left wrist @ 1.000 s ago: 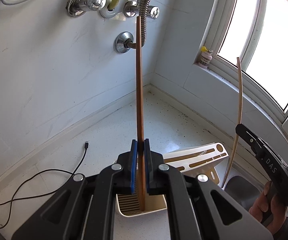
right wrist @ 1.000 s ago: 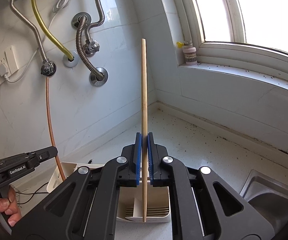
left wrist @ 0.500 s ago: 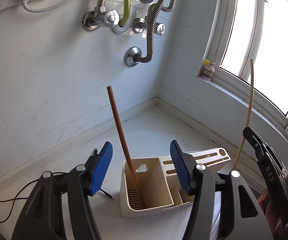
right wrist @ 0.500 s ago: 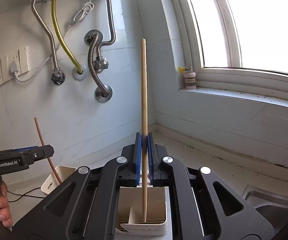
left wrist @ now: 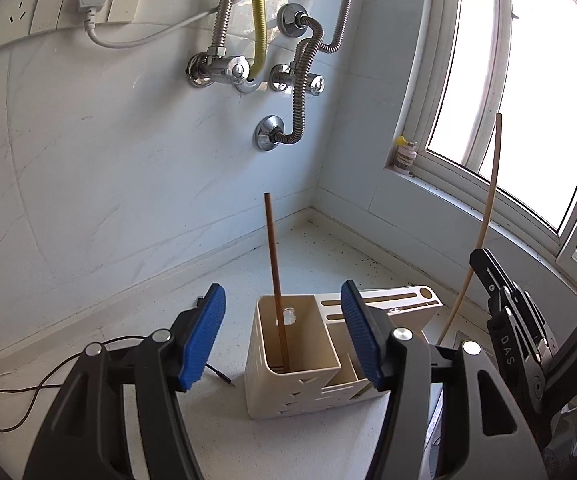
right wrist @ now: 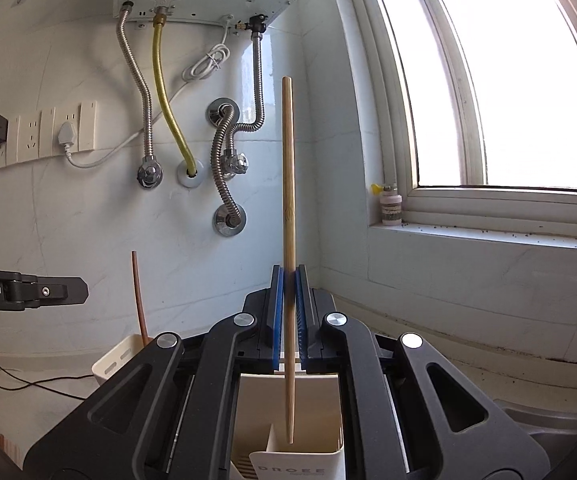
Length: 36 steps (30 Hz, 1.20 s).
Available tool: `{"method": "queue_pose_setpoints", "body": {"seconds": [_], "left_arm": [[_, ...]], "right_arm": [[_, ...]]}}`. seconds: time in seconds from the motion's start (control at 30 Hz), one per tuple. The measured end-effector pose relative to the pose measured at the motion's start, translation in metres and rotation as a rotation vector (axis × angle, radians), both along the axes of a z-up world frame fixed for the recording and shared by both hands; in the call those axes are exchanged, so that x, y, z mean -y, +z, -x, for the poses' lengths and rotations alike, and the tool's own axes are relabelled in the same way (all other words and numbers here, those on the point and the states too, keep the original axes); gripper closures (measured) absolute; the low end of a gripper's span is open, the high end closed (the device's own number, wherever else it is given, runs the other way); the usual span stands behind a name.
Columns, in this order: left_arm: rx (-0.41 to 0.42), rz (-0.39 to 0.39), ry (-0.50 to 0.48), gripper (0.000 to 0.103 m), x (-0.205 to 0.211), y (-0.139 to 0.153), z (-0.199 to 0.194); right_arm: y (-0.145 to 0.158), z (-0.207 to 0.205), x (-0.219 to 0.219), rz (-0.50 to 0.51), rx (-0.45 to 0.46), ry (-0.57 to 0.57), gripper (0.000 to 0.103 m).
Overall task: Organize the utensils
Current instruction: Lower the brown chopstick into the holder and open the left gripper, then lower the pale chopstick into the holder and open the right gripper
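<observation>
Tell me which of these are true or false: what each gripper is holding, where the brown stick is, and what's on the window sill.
1. The left gripper is clamped on the dark brown chopstick. False: its jaws stand open and the chopstick stands free in the cream utensil holder.
2. The right gripper holds a light bamboo chopstick. True.
3. The bamboo chopstick's lower tip hangs over a holder compartment. True.
4. A small bottle stands on the window sill. True.
5. The dark brown chopstick lies flat on the counter. False: it stands nearly upright in the holder.
</observation>
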<state>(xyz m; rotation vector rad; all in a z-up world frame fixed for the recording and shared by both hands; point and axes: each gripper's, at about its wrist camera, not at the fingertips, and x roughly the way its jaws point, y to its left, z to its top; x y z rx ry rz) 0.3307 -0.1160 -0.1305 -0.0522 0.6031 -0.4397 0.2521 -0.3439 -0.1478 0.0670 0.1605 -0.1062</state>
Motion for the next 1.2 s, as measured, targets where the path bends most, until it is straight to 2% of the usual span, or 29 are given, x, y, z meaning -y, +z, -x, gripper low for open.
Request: {"method": "queue_pose_setpoints", "body": {"seconds": [0.17, 0.67, 1.1, 1.13, 1.17, 1.2], "left_arm": [[0.024, -0.017, -0.004, 0.044, 0.0, -0.008, 0.008], [0.006, -0.002, 0.02, 0.044, -0.011, -0.031, 0.009], [-0.007, -0.008, 0.03, 0.044, -0.012, -0.037, 0.008], [-0.006, -0.009, 0.03, 0.044, -0.011, -0.037, 0.008], [-0.004, -0.009, 0.031, 0.044, -0.011, -0.036, 0.009], [-0.002, -0.009, 0.032, 0.044, -0.011, -0.035, 0.009]], "right_arm": [[-0.003, -0.004, 0.001, 0.007, 0.019, -0.008, 0.097], [-0.03, -0.006, -0.003, 0.035, 0.031, -0.04, 0.097], [-0.042, -0.003, -0.004, 0.069, 0.003, -0.041, 0.095], [-0.041, -0.001, -0.004, 0.07, 0.011, -0.039, 0.076], [-0.04, 0.003, -0.005, 0.069, 0.035, -0.044, 0.039], [-0.038, 0.009, -0.004, 0.067, 0.067, -0.048, 0.033]]}}
